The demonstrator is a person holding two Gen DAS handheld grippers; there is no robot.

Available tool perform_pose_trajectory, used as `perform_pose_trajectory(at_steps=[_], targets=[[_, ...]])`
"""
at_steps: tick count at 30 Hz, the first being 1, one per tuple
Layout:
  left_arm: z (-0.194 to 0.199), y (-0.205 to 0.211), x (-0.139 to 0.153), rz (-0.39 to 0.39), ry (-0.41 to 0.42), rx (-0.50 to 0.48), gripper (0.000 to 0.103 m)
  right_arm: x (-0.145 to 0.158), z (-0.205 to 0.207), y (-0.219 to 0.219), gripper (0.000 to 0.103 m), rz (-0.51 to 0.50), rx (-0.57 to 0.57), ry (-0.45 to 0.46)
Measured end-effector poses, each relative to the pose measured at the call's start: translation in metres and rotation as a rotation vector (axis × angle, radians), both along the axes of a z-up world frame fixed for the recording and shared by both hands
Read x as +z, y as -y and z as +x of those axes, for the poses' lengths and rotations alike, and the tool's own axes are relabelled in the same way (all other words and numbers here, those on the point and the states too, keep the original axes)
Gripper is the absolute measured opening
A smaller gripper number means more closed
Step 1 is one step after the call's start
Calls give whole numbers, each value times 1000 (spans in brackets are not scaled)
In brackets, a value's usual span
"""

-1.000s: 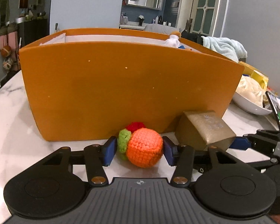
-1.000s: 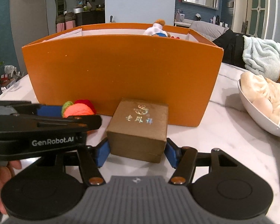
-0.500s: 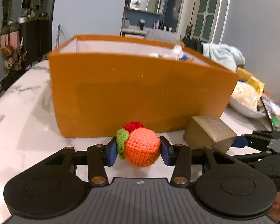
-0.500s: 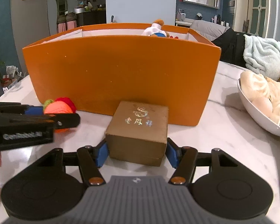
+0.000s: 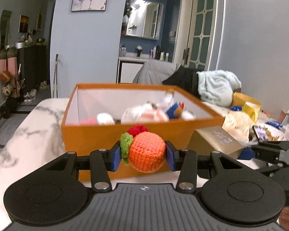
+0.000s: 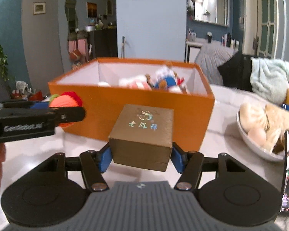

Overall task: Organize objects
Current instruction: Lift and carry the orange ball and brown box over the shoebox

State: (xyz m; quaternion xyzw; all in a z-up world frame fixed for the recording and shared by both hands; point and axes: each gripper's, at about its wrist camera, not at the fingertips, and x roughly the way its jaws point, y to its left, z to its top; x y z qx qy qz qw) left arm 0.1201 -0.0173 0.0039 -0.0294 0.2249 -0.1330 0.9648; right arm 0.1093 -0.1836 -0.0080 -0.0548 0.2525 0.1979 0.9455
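My left claw (image 5: 142, 156) clamped on crochet fruit (image 5: 144, 154), right claw (image 6: 140, 156) clamped on gold box (image 6: 142, 134); orange bin (image 6: 109, 104) open straight ahead, both lifted near its rim height

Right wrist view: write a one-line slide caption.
Right gripper holds a gold gift box before the orange storage box; left gripper carries a crochet orange.

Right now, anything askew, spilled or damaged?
Nothing stands out. The left gripper holds the crochet ball, the right gripper holds the gold box level, and the orange bin sits upright.
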Motion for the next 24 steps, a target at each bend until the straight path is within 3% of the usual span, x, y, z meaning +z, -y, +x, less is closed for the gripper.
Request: perform_pose_trajectory(at_steps=[7, 14, 17, 24], targets=[[40, -6, 26, 25, -6, 8, 53, 38, 11, -13, 64, -17, 39, 78], [100, -13, 45, 50, -77, 8, 53, 66, 57, -32, 64, -46, 53, 106], [124, -17, 47, 29, -120, 13, 53, 76, 83, -41, 64, -56, 53, 98], [166, -19, 35, 61, -193, 48, 53, 79, 140, -67, 64, -126, 55, 79]])
